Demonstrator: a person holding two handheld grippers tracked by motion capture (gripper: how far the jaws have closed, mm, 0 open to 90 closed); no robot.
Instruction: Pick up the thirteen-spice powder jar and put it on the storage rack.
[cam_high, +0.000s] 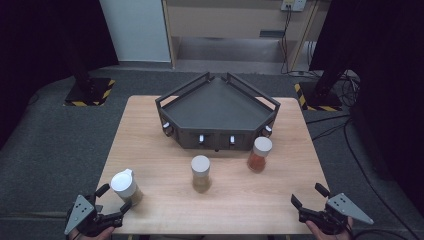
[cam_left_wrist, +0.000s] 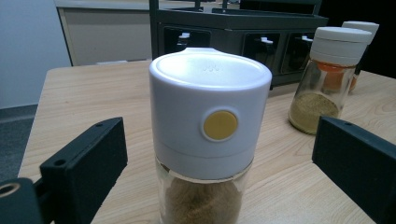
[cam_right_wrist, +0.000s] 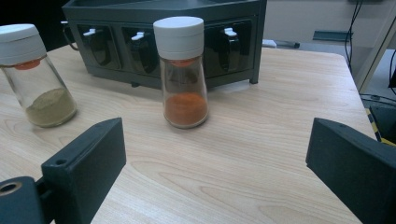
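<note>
Left gripper (cam_high: 114, 201) straddles the white-capped jar (cam_high: 126, 187) near the table's (cam_high: 150, 125) front left corner, jaws wide apart and gripping nothing.

Seen along the left gripper (cam_left_wrist: 215, 163), that jar (cam_left_wrist: 210, 135) stands upright between the two black jaws, with clear gaps on both sides, so neither pad touches it; a yellow dot marks its white cap and brown powder fills the glass below. Over at the table's front right corner, the right gripper (cam_high: 309, 196) is spread just as wide and empty, pointing at the orange spice jar (cam_right_wrist: 182, 70), which stands well ahead of it. The green-powder jar (cam_high: 201, 173) sits mid-table, and the dark corner rack (cam_high: 217, 112) sits at the table's far edge.
</note>
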